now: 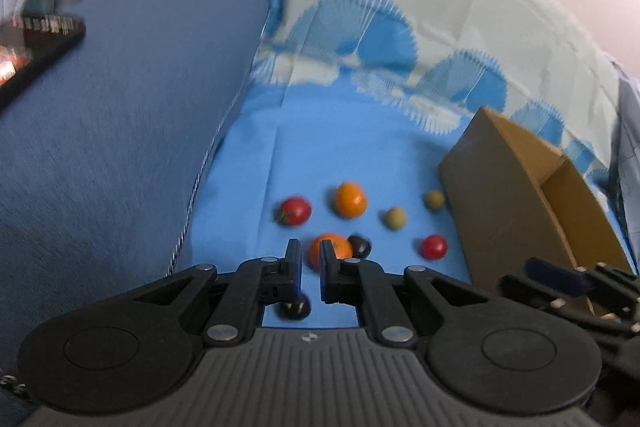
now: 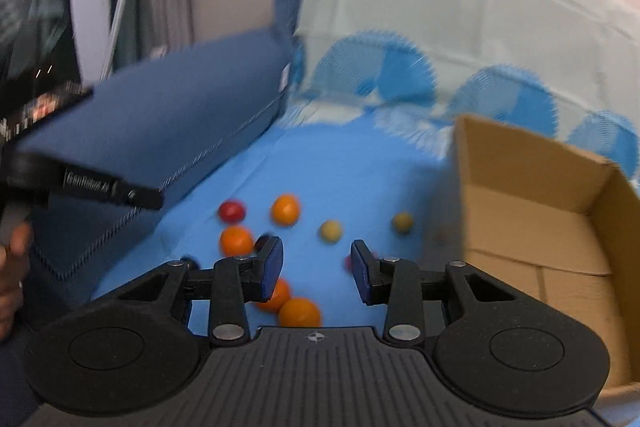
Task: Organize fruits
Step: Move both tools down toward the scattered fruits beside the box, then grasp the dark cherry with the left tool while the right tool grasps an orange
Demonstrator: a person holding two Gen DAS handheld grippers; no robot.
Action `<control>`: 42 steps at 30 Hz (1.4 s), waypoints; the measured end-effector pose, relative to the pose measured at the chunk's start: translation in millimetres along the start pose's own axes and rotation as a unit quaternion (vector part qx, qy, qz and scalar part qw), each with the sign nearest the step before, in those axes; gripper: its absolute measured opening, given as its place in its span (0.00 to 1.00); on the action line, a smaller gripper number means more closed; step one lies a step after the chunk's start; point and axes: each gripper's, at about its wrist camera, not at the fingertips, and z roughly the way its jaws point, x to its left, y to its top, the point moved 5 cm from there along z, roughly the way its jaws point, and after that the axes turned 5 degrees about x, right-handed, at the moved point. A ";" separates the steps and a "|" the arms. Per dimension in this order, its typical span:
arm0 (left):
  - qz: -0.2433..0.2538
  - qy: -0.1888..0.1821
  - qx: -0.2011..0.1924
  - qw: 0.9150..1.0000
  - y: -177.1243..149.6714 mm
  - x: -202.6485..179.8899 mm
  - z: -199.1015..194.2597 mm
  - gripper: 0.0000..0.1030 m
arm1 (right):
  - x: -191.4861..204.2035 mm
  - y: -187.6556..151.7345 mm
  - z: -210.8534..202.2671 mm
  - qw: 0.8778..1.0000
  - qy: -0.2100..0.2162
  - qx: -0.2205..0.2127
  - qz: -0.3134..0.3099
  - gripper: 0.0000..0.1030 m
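Note:
Several small fruits lie on a blue cloth (image 1: 340,155). In the left wrist view: a red tomato (image 1: 295,211), an orange (image 1: 351,199), another orange (image 1: 334,247) just beyond my fingertips, a dark plum (image 1: 360,246), two yellow-green fruits (image 1: 395,217), a small red fruit (image 1: 433,247), and a dark plum (image 1: 296,307) under the fingers. My left gripper (image 1: 310,259) is nearly closed with a narrow gap and holds nothing. My right gripper (image 2: 316,259) is open and empty above the cloth, with two oranges (image 2: 299,311) below it. A cardboard box (image 2: 540,227) stands open at the right.
A blue cushion (image 1: 120,127) borders the cloth on the left. The cloth runs up a backrest with a pale patterned part (image 1: 400,7). The box also shows at the right in the left wrist view (image 1: 512,195). The left gripper's body (image 2: 92,187) reaches in from the left.

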 end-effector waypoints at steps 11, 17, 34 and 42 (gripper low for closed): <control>-0.028 0.031 0.104 0.994 -1.3 12.9 48.4 0.37 | 12.7 -16.8 58.9 0.995 -0.002 0.101 -0.016 0.53; -0.009 0.043 0.141 0.989 -4.5 4.8 69.4 0.37 | 11.8 -25.2 79.1 0.991 -0.002 0.129 -0.018 0.53; 0.036 0.072 0.141 0.987 -8.7 -10.5 78.7 0.26 | 12.2 -31.8 83.4 0.991 -0.011 0.128 -0.024 0.39; 0.043 0.064 0.098 0.992 -3.6 -17.5 58.7 0.26 | 7.5 -21.9 61.3 0.995 -0.022 0.095 -0.013 0.38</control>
